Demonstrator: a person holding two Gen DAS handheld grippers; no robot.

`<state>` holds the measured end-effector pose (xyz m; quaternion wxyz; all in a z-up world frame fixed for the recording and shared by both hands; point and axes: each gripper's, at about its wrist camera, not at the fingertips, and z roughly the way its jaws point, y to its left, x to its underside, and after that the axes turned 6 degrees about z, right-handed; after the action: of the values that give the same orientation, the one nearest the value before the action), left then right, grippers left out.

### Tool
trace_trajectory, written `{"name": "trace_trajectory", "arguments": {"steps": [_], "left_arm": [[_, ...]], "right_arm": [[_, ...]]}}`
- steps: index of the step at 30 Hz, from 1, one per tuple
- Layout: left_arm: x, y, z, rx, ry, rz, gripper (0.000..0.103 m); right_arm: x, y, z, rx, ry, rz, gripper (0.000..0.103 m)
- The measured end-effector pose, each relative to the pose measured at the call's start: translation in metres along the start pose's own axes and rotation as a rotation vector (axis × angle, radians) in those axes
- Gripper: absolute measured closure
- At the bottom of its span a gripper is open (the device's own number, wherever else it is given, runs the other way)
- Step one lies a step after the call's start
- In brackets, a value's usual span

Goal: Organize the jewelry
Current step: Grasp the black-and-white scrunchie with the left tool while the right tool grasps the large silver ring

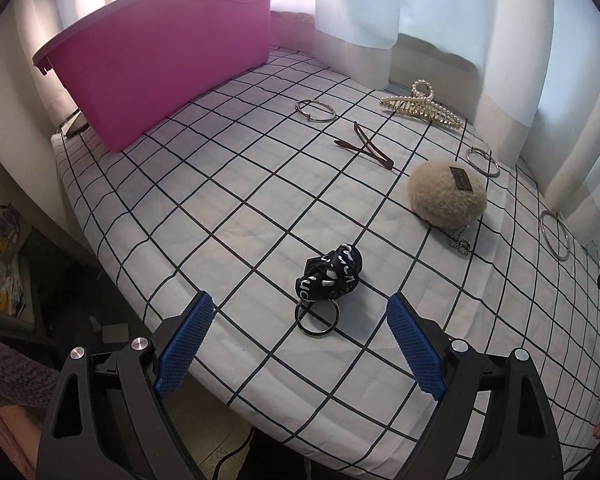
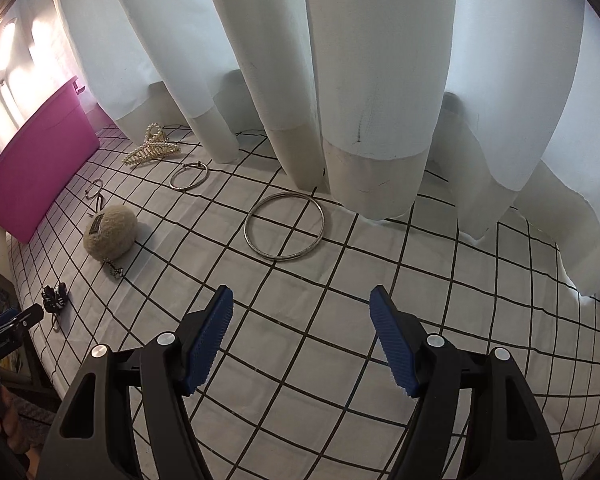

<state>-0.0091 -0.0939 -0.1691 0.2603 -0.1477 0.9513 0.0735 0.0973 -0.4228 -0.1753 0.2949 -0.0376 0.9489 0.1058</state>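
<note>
My left gripper (image 1: 300,308) is open and empty, just short of a black-and-white keychain (image 1: 330,278) with a metal ring (image 1: 317,318). Beyond lie a beige fluffy pom-pom (image 1: 446,196), brown hair clips (image 1: 366,146), a pearl claw clip (image 1: 420,104) and silver bangles (image 1: 315,110), (image 1: 482,162), (image 1: 555,234). My right gripper (image 2: 302,300) is open and empty, a short way in front of a large silver bangle (image 2: 284,225). The right wrist view also shows the pom-pom (image 2: 109,238), the claw clip (image 2: 152,150), another bangle (image 2: 189,176) and the keychain (image 2: 55,298).
A pink plastic bin (image 1: 160,68) stands at the far left of the checked tablecloth (image 1: 228,208); it also shows in the right wrist view (image 2: 36,176). White curtains (image 2: 340,80) hang along the table's far edge. The table's near edge drops off at the left.
</note>
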Motion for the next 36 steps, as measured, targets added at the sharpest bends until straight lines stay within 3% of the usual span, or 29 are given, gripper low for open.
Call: {"name": "trace_trajectory", "arguments": {"steps": [12, 30, 36], "left_arm": [[0.001, -0.011, 0.019, 0.001, -0.064, -0.022, 0.016], [0.002, -0.009, 0.044, -0.013, -0.029, -0.042, 0.016], [-0.002, -0.011, 0.048, -0.021, -0.033, -0.051, 0.010]], "right_arm": [[-0.016, 0.015, 0.054, -0.029, 0.028, -0.071, 0.032], [-0.030, 0.032, 0.087, 0.026, 0.032, -0.152, 0.025], [-0.033, 0.034, 0.092, 0.026, 0.021, -0.153, 0.018]]}}
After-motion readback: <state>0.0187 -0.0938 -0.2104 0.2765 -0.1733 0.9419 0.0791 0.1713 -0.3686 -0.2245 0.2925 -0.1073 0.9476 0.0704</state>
